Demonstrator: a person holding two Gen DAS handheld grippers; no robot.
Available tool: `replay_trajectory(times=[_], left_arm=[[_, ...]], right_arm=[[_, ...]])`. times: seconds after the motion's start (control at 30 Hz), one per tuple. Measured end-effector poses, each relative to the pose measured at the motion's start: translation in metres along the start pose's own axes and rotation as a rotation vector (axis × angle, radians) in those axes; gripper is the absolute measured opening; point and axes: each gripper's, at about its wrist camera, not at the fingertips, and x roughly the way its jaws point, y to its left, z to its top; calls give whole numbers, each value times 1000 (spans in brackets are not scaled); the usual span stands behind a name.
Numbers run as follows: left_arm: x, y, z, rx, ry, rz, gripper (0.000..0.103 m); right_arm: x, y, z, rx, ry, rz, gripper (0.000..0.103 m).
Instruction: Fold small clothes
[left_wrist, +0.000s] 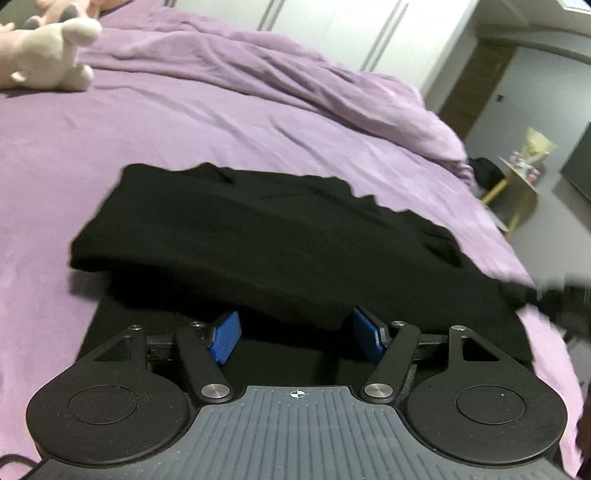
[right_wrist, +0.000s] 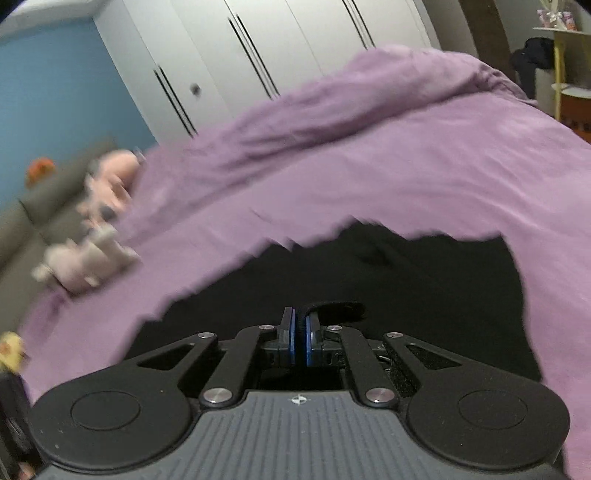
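A black garment (left_wrist: 258, 236) lies on the purple bed (left_wrist: 184, 122), its near part folded over itself. My left gripper (left_wrist: 297, 334) is open, its blue pads (left_wrist: 225, 338) at the near folded edge with cloth draped over the tips. My right gripper (right_wrist: 300, 334) is shut on a fold of the black garment (right_wrist: 388, 273), which fills the middle of the right wrist view. The right gripper also shows blurred at the right edge of the left wrist view (left_wrist: 561, 299).
A bunched purple duvet (left_wrist: 314, 74) lies across the far side of the bed. Plush toys (left_wrist: 48, 55) sit at the far left; they also show in the right wrist view (right_wrist: 92, 258). White wardrobe doors (right_wrist: 258, 55) stand behind. A yellow side table (left_wrist: 517, 177) stands past the bed's right edge.
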Motion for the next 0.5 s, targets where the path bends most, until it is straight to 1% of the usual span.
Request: replay_trajectory(times=[0.03, 0.07, 0.13, 0.2, 0.27, 0.3, 0.33, 0.37, 0.4, 0.43, 0.47, 0.5], left_arm=[[0, 3, 1, -6, 1, -4, 70], [-1, 7, 0, -10, -1, -7, 71], [-8, 13, -1, -4, -5, 4, 71], [-14, 18, -2, 7, -9, 16, 71], [-17, 22, -3, 9, -10, 25, 71], [-18, 25, -3, 7, -10, 24, 71], [-19, 26, -3, 6, -9, 19, 71], [-18, 26, -2, 6, -6, 16, 71], [-18, 25, -2, 11, -3, 14, 71], [-19, 24, -2, 18, -2, 15, 71], [-18, 23, -2, 27, 0, 17, 72], [-18, 21, -2, 35, 1, 18, 72]], right_arm=[[3, -4, -5, 4, 16, -9, 7], [6, -11, -8, 17, 35, -21, 10], [15, -23, -12, 83, 69, 11, 13], [25, -34, -16, 174, 113, 35, 34], [29, -42, -20, 235, 115, 64, 35], [31, -42, -21, 246, 110, 66, 35], [34, -38, -22, 239, 108, 66, 35], [38, -33, -21, 216, 115, 57, 28], [41, -26, -19, 184, 122, 44, 9], [43, -15, -15, 133, 124, 36, 4], [40, -4, -11, 75, 105, 31, 4], [33, 7, -5, 16, 56, 33, 4]])
